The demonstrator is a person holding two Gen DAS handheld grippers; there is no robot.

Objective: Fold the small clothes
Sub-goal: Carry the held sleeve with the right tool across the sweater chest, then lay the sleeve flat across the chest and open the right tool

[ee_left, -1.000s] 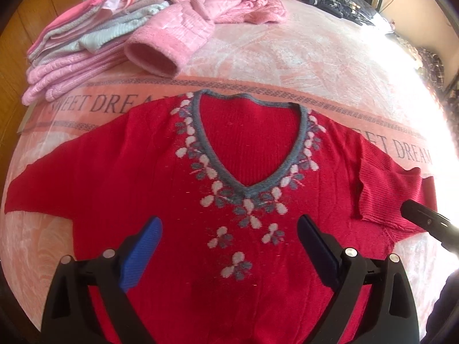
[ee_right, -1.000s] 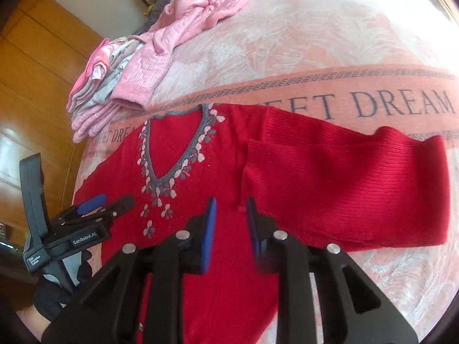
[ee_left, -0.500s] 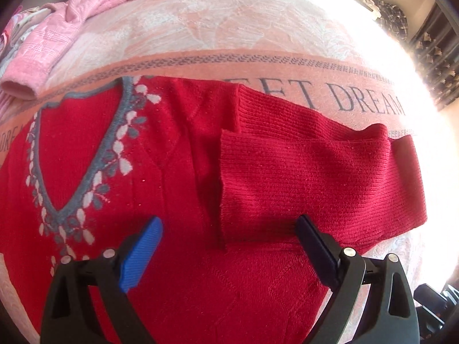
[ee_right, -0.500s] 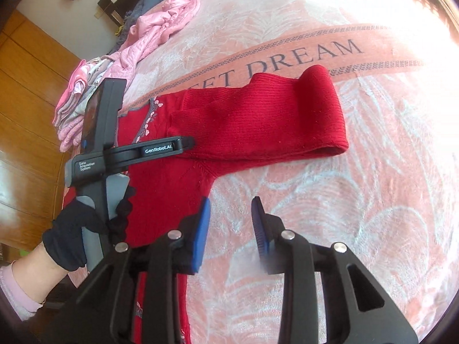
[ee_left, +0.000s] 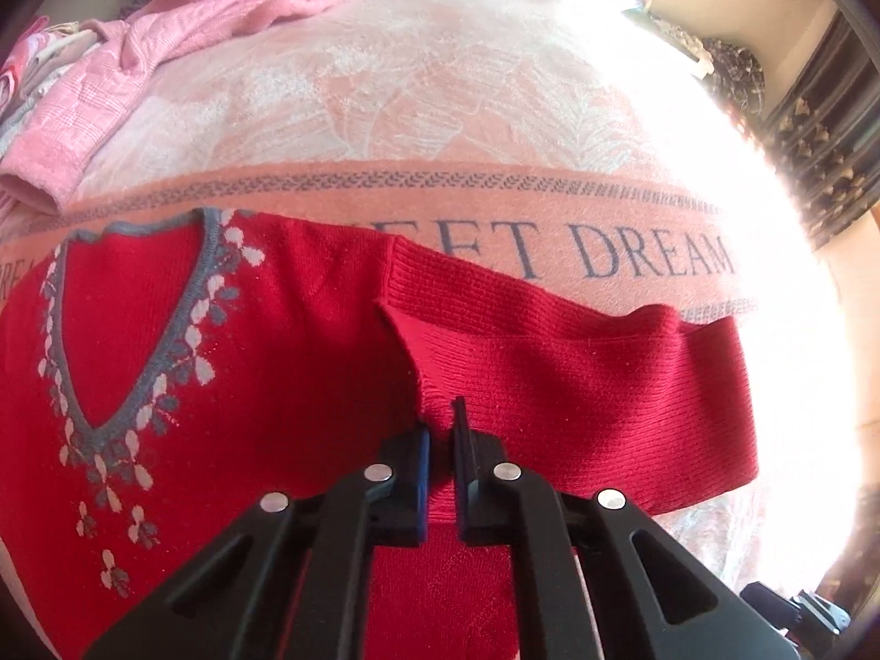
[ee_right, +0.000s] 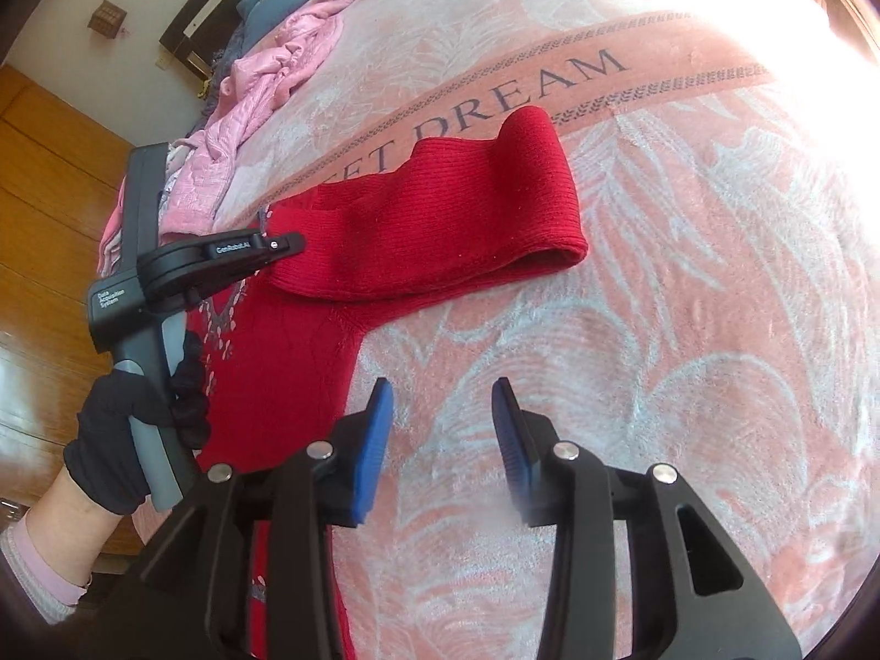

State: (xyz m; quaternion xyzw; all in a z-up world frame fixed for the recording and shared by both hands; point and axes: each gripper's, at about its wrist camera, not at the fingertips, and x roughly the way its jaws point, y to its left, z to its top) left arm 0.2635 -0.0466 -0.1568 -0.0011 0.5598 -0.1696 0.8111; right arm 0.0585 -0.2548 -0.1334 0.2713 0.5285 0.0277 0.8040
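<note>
Now the red sweater point(ee_left: 275, 352) lies flat on the pink blanket point(ee_left: 440, 110), just below the words "SWEET DREAM". Its sleeve point(ee_left: 577, 385) is folded back on itself, so the cuff end points toward the body of the sweater. The left gripper point(ee_left: 440, 440) sits right at that cuff edge with its two fingers nearly together, and the red knit shows in the thin gap between them, so it is pinching the sleeve. A hand point(ee_right: 126, 440) in a dark glove holds this gripper by its grey handle, and the tool reaches out level over the sweater. The right gripper point(ee_right: 443, 440) has its blue pads point(ee_right: 374, 440) wide apart with nothing between them. It hangs over bare blanket, beside the sweater's side edge and apart from the sleeve. Pink clothes point(ee_left: 181, 33) lie in a heap at the far side of the blanket.
</note>
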